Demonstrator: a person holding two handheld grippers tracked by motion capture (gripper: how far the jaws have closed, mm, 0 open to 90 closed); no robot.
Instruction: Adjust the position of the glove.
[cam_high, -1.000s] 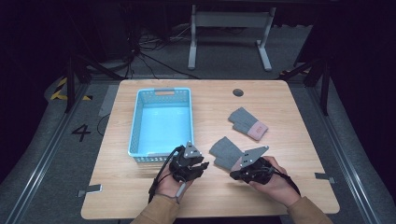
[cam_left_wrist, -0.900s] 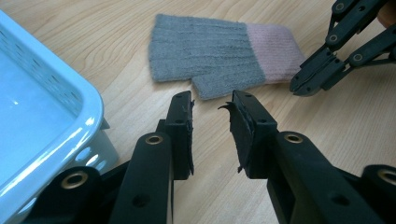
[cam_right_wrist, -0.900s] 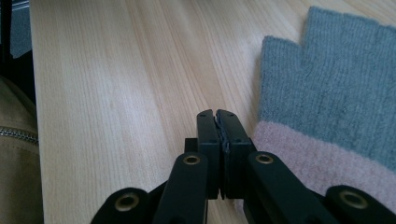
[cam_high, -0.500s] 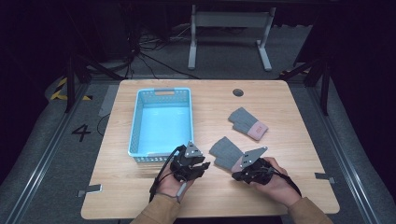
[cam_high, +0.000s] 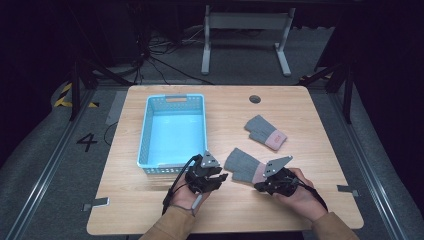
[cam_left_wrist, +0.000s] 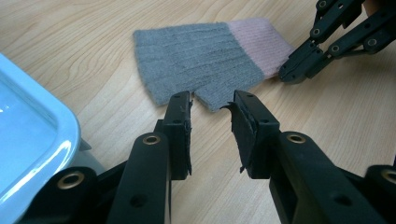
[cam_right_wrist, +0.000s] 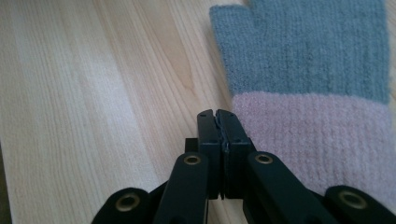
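Observation:
A grey knit glove (cam_high: 240, 162) with a pink cuff (cam_left_wrist: 259, 42) lies flat near the table's front edge. My left gripper (cam_left_wrist: 211, 103) stands open just left of it, its tips at the glove's thumb edge without pressing on it. My right gripper (cam_right_wrist: 218, 114) is shut, with its tips against the left corner of the cuff (cam_right_wrist: 317, 135); no fabric shows between the jaws. From above, the left gripper (cam_high: 222, 176) and right gripper (cam_high: 256, 186) flank the near glove. A second, matching glove (cam_high: 265, 132) lies farther back on the right.
A light blue plastic basket (cam_high: 142, 135) stands at the left, its near corner (cam_left_wrist: 32, 140) close beside my left gripper. The wooden table (cam_high: 310, 110) has a round cable hole (cam_high: 255, 99) near its back edge. Dark floor and a metal stand lie beyond.

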